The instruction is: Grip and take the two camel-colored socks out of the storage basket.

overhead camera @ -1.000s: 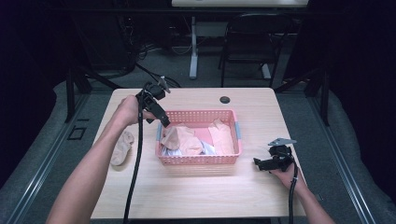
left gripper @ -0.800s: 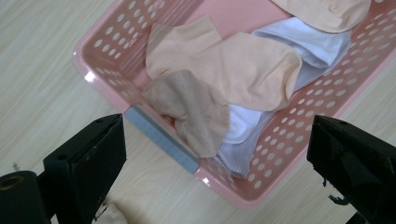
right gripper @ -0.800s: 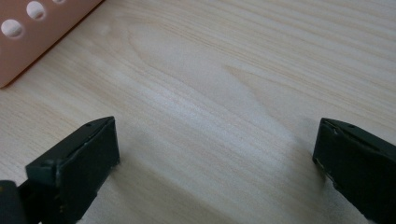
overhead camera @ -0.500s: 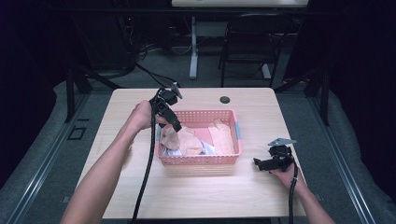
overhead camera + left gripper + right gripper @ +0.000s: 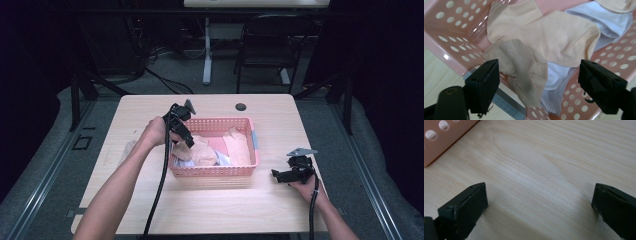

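The left gripper [image 5: 189,144], fingers wide but just closing, hovers over the beige knitted sock [image 5: 524,67] draped on the pink perforated plastic basket's [image 5: 215,171] left rim, and next must pinch it, while the right gripper [image 5: 276,175] rests wide-fingered near the table's [image 5: 260,210] right edge

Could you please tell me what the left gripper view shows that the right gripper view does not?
Left gripper view: the left tool open over a tan sock, a peach sock and a white sock inside the basket. Right gripper view: the right tool open over bare wooden table. Both: the pink basket's holed wall.
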Demonstrator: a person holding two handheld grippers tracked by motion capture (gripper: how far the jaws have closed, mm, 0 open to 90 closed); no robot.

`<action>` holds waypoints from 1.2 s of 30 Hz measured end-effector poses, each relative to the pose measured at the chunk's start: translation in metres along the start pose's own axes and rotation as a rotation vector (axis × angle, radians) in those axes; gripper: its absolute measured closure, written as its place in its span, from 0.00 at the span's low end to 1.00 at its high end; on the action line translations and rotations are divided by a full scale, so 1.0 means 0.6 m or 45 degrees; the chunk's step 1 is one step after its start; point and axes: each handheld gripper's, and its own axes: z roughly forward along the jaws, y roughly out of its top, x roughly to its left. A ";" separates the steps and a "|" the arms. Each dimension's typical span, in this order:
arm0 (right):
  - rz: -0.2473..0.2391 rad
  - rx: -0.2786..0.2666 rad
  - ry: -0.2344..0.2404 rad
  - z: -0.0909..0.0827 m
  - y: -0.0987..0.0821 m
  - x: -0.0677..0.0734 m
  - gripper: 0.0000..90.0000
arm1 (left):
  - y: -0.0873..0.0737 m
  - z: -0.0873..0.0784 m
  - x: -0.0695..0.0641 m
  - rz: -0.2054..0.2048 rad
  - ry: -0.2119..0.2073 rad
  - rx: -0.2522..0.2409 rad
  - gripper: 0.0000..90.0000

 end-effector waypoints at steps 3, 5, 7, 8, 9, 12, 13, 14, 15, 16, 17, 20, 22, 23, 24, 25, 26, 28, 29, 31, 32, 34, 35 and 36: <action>-0.001 0.000 0.000 0.000 0.000 0.000 0.00 | -0.001 0.009 0.003 -0.009 0.000 0.002 0.27; -0.001 0.000 0.001 0.000 0.000 0.000 0.00 | -0.001 0.015 0.005 -0.015 0.026 0.021 0.33; -0.001 0.000 0.000 0.000 0.000 0.000 0.00 | -0.001 0.020 0.006 -0.025 0.025 0.027 0.38; 0.000 0.001 0.001 0.000 0.000 0.000 0.00 | -0.001 0.023 0.005 -0.025 0.035 0.033 0.42; 0.000 0.000 0.000 0.000 0.000 0.000 0.00 | -0.001 0.024 0.005 -0.021 0.044 0.038 0.47; 0.000 0.000 0.000 0.000 0.000 0.000 0.00 | -0.002 0.034 0.004 -0.031 0.061 0.072 0.56; 0.000 0.000 0.000 0.000 0.000 0.000 0.00 | -0.003 0.038 0.003 -0.031 0.076 0.090 0.58; 0.000 0.001 0.000 0.000 0.000 0.000 0.00 | -0.004 0.041 0.003 -0.026 0.075 0.094 0.63; 0.000 0.000 0.000 0.000 0.000 0.000 0.00 | -0.005 0.044 0.003 -0.034 0.079 0.097 0.70; 0.000 0.000 0.000 0.000 0.000 0.000 0.00 | -0.005 0.045 0.003 -0.030 0.080 0.098 0.77; 0.000 0.000 0.000 0.000 0.000 0.000 0.00 | -0.006 0.045 0.003 -0.031 0.079 0.093 0.82; 0.000 0.001 0.000 0.000 0.000 0.000 0.00 | -0.007 0.040 0.003 -0.026 0.084 0.083 0.94; 0.000 0.000 0.000 0.000 0.000 0.000 0.00 | -0.008 0.036 0.001 -0.009 0.076 0.085 0.95; 0.000 0.000 0.000 0.000 0.000 0.000 0.00 | -0.008 0.035 0.000 -0.004 0.075 0.085 0.95; -0.001 0.000 0.000 0.000 0.000 0.000 0.00 | -0.008 0.033 -0.002 -0.003 0.074 0.075 0.95; 0.000 0.000 0.000 0.000 0.000 0.000 0.00 | -0.008 0.030 -0.003 0.004 0.071 0.076 0.95; -0.001 0.000 0.001 0.000 0.000 0.000 0.00 | -0.008 0.027 -0.005 0.010 0.069 0.072 0.95; -0.001 0.002 0.002 0.000 0.000 0.000 0.00 | -0.008 0.022 -0.008 0.024 0.067 0.073 0.95; -0.001 0.002 0.002 0.000 0.000 0.000 0.00 | -0.007 0.020 -0.009 0.028 0.067 0.070 0.95; -0.001 0.003 0.001 0.000 0.000 0.000 0.00 | -0.007 0.016 -0.011 0.041 0.066 0.071 0.95; -0.002 0.002 0.002 0.000 0.000 0.000 0.00 | -0.007 0.015 -0.012 0.042 0.063 0.064 0.95; -0.002 0.002 0.002 0.000 0.000 0.000 0.00 | -0.007 0.011 -0.013 0.052 0.064 0.065 0.95; -0.002 0.002 0.002 0.000 0.000 0.000 0.00 | -0.007 0.007 -0.015 0.056 0.066 0.062 0.95; -0.001 0.002 0.002 0.000 0.000 0.000 0.00 | -0.007 0.006 -0.015 0.060 0.063 0.063 0.95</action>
